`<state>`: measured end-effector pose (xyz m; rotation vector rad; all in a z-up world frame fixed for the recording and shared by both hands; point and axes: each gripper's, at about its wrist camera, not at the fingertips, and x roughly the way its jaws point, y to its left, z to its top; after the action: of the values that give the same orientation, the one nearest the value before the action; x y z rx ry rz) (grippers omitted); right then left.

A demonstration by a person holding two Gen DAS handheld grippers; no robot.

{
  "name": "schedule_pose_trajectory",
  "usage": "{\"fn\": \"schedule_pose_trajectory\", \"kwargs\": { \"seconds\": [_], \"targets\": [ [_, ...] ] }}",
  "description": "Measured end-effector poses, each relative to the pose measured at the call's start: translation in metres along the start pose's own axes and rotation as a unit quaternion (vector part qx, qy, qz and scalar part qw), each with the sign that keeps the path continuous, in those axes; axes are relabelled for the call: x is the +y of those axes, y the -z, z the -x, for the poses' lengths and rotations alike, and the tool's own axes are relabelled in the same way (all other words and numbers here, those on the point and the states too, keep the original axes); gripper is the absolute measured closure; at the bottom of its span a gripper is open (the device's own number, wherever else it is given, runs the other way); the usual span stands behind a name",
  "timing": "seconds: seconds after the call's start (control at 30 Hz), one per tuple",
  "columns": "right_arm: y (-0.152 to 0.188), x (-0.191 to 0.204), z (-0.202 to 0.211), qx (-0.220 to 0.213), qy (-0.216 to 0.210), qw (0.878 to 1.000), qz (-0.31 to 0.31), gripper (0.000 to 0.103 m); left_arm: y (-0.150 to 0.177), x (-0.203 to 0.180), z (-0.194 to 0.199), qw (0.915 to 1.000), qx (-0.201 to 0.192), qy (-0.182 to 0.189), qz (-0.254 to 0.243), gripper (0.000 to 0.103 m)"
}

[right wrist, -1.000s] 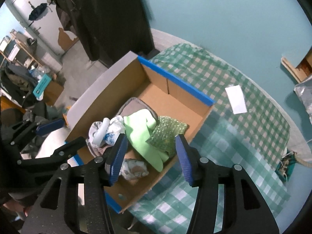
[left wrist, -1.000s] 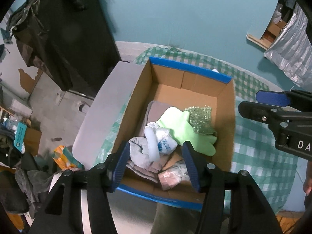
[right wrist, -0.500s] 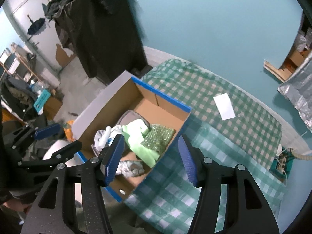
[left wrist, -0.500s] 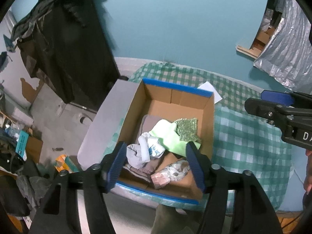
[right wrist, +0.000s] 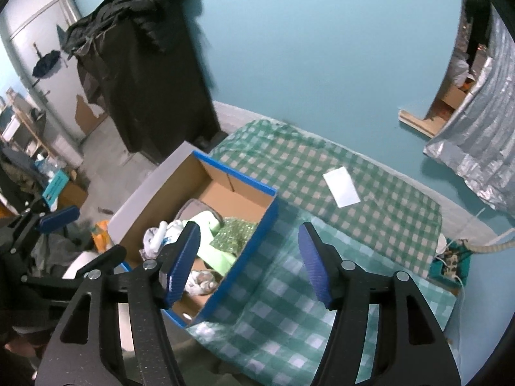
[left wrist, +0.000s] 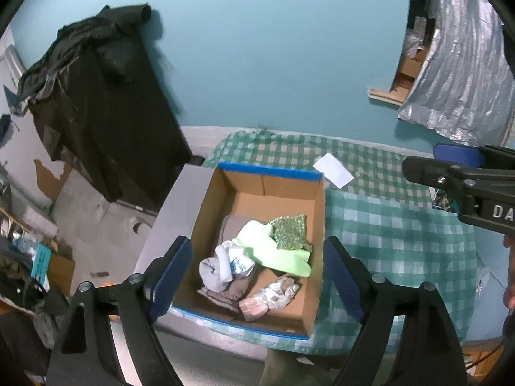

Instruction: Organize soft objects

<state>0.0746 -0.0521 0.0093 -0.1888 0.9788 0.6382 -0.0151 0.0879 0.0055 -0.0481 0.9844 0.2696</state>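
A cardboard box with blue rim [left wrist: 317, 212] [right wrist: 254, 225] stands on the green checked table. In it lie a light green cloth [left wrist: 270, 251] [right wrist: 209, 251], a sparkly green cloth [left wrist: 288, 231] [right wrist: 235, 231], white and grey socks [left wrist: 225, 265] [right wrist: 157, 238], a grey cloth [left wrist: 231, 225] and a pale patterned bundle [left wrist: 273, 292] [right wrist: 201, 278]. My left gripper [left wrist: 257, 276] is open and empty, high above the box's near end. My right gripper [right wrist: 249, 260] is open and empty, high above the box's right wall; it also shows in the left wrist view [left wrist: 457, 167].
A white paper [left wrist: 333, 170] [right wrist: 341, 186] lies on the checked tablecloth [left wrist: 396, 244] [right wrist: 322, 167] behind the box. A dark cabinet draped with black clothes [left wrist: 106, 103] [right wrist: 145, 74] stands left. Silver foil sheet [left wrist: 463, 64] hangs right. Floor clutter lies at far left.
Both grippers have risen and pulled back from the box, which now looks smaller and farther. Both stay open and empty. The box contents have not moved.
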Motion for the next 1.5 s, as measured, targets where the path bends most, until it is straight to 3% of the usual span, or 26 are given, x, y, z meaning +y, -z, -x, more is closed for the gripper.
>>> {"fn": "schedule_pose_trajectory", "kwargs": {
  "seconds": [0.23, 0.73, 1.5],
  "targets": [
    [0.009, -0.009, 0.012, -0.009, 0.011, 1.000, -0.020, 0.038, -0.003, -0.014, 0.015, 0.9995, -0.023, -0.003, -0.022, 0.017],
    [0.027, -0.025, 0.023, -0.006, 0.022, 0.999, -0.047, 0.038, 0.000, -0.023, 0.013, 0.9998, 0.002, 0.004, -0.021, 0.017],
    [0.029, -0.026, 0.026, -0.006, 0.022, 0.998, -0.050, 0.038, 0.001, -0.027, 0.015, 0.9994, 0.005, 0.007, -0.033, 0.017]
  ]
}}
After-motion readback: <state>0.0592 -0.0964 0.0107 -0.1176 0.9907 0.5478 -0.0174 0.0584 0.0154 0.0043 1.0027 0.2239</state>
